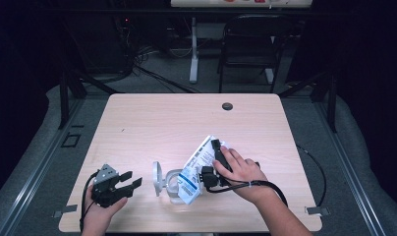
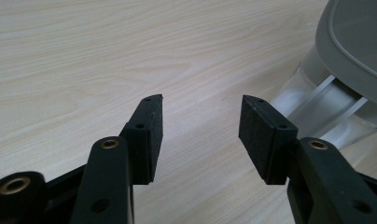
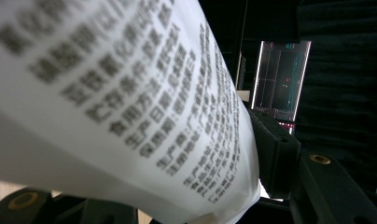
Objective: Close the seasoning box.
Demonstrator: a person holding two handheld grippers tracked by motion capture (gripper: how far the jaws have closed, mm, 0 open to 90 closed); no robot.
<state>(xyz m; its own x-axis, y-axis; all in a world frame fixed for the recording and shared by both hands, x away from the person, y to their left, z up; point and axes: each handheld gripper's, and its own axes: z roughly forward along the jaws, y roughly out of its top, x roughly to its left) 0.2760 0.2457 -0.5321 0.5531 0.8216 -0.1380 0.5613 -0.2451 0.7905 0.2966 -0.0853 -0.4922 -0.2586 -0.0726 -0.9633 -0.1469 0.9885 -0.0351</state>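
Near the table's front edge, your right gripper (image 1: 210,172) clamps the white pouch (image 1: 196,169), tilted over the clear jar (image 1: 173,183). Keep its mouth low over the opening. Your left gripper (image 1: 129,183) waits wide open, empty; steady the jar.

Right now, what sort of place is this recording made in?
Probably a lab or recording studio, not a home: a plain wooden table stands among dark curtains, with cables trailing over the grey floor behind and a folding chair beyond.
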